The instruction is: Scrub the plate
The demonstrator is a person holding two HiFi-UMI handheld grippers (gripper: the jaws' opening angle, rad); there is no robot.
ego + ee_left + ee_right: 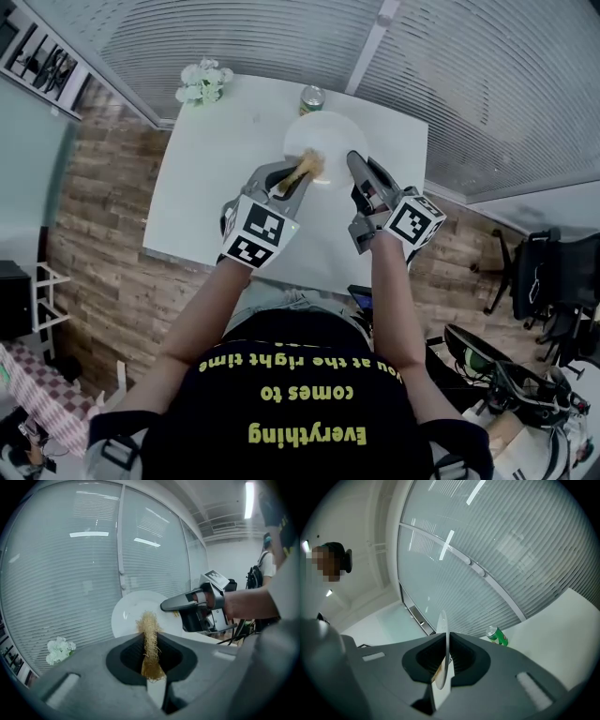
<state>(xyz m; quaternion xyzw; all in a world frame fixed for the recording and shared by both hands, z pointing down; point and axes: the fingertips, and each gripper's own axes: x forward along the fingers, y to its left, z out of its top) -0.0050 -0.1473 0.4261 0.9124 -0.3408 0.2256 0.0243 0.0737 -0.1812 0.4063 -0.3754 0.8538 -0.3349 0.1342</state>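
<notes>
1. Left hand-held gripper (294,174) is pinching a tan fibrous scrubber (307,167). In the left gripper view the scrubber stands upright between the pads, and its frayed tip overlaps the face of the plate (323,136).
2. Right hand-held gripper (356,161) is clamped on the plate's rim. In its own view the plate shows edge-on as a thin white sliver between the jaws.
3. Both bare forearms reach forward from the body and converge over the white tabletop (216,187). The left angles in toward the right and the right toward the left, with the marker cubes sitting close to the wrists.
4. The plate is over the far middle of the tabletop, between the two gripper tips. A green can (312,98) stands just beyond its far rim, and white flowers (203,82) sit at the far left corner.
5. The person's hands are covered by the gripper bodies and cubes.
6. I cannot tell whether the plate rests on the tabletop or is lifted off it.
7. A small tan patch low beside the plate in the right gripper view is too cramped to identify.
</notes>
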